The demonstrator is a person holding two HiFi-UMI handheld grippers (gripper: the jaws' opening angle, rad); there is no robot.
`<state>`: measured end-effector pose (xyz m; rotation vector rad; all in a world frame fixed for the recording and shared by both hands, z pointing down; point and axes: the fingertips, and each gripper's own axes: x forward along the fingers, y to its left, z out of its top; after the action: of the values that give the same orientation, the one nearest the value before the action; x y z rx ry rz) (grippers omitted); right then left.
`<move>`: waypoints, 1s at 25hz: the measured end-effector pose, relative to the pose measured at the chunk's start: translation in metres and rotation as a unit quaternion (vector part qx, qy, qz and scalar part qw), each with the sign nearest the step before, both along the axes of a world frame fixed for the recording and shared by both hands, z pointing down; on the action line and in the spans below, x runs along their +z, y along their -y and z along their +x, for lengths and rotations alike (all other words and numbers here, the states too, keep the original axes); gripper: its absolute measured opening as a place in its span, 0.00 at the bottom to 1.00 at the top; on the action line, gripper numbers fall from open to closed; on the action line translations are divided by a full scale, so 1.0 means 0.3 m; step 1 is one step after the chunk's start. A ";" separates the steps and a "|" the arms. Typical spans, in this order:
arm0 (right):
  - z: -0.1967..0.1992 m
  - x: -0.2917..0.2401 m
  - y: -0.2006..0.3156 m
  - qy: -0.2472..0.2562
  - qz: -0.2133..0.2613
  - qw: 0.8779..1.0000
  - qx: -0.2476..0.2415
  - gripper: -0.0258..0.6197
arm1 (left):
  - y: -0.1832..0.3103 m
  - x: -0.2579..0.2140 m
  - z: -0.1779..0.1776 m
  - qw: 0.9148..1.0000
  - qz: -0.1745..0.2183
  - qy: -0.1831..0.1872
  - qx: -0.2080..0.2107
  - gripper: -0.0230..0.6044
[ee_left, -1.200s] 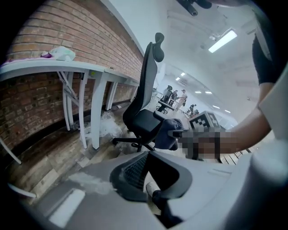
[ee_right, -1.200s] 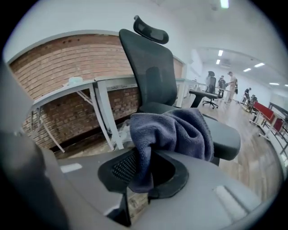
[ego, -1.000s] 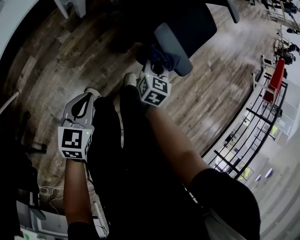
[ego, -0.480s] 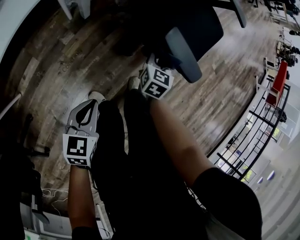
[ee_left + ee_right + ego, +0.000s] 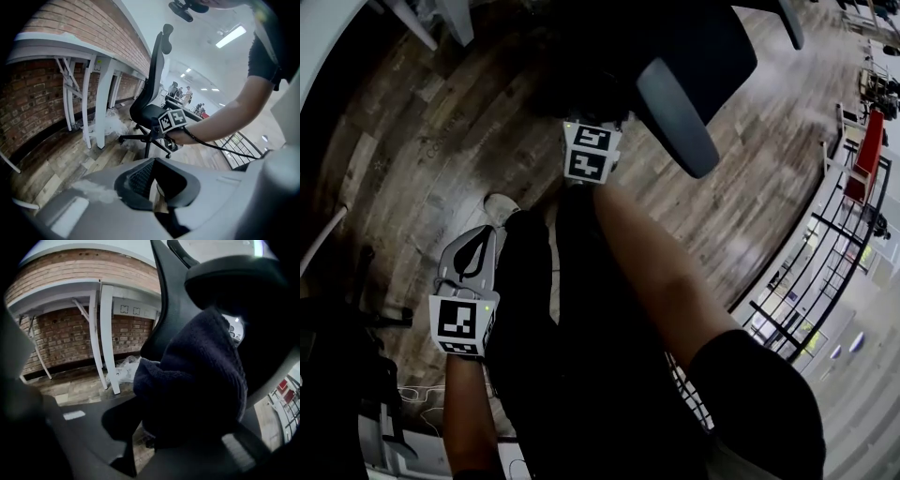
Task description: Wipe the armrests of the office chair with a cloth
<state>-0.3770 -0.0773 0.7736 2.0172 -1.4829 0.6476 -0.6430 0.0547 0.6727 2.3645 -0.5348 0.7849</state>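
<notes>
Cloth [image 5: 197, 376]: dark navy knit, bunched, filling the space between the right gripper's [image 5: 591, 152] jaws, which are clenched on it; its bulk bulges out above and ahead of them.

Armrest [image 5: 677, 112]: grey pad of the office chair [image 5: 149, 96], directly above the right jaws and the cloth. Whether the cloth touches its underside cannot be told.

Left gripper [image 5: 469, 246]: jaws closed tip to tip with nothing between them, well apart from the chair, which stands ahead of them, and just beside the person's dark trouser leg [image 5: 534, 309]. A shoe [image 5: 499, 204] lies just past the tips.

Surroundings: white desk leg [image 5: 106, 338] and brick wall [image 5: 61, 333] ahead of the right jaws, beyond the chair. Wood floor [image 5: 412, 141] lies open ahead of and to the left of both pairs of jaws. Black railing [image 5: 806, 272] stands well apart, to the right of the right jaws.
</notes>
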 end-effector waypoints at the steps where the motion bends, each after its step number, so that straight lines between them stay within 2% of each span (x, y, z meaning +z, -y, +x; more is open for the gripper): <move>1: -0.006 0.029 -0.004 0.007 -0.006 1.000 -0.004 0.15 | -0.002 0.005 -0.003 1.000 -0.002 -0.001 0.003 0.05; 6: -0.012 0.172 -0.046 0.037 -0.028 0.999 -0.011 0.15 | 0.008 0.054 -0.011 1.000 -0.003 0.008 0.022 0.05; 9: 0.034 0.261 -0.115 0.066 -0.049 0.996 0.034 0.15 | 0.040 0.089 -0.008 1.000 0.001 0.017 0.023 0.05; 11: 0.082 0.269 -0.164 0.082 -0.046 0.993 0.068 0.15 | 0.049 0.098 0.006 0.999 0.004 0.020 0.026 0.05; 16: 0.173 0.170 -0.236 0.111 -0.004 0.986 0.125 0.15 | 0.044 0.095 0.075 0.999 0.005 0.021 0.046 0.05; 20: 0.197 0.065 -0.285 0.154 0.056 0.971 0.174 0.14 | 0.048 0.072 0.144 0.998 0.013 0.020 0.055 0.05; 23: 0.178 -0.027 -0.299 0.183 0.097 0.960 0.186 0.14 | 0.048 0.044 0.194 0.998 0.016 0.020 0.059 0.05; 25: 0.160 -0.099 -0.299 0.193 0.120 0.958 0.176 0.14 | 0.053 0.013 0.231 0.998 0.019 0.017 0.059 0.05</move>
<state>-0.3289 0.0123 0.7439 2.4830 -1.4791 1.1072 -0.5736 0.0389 0.6767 2.4405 -0.4309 0.8756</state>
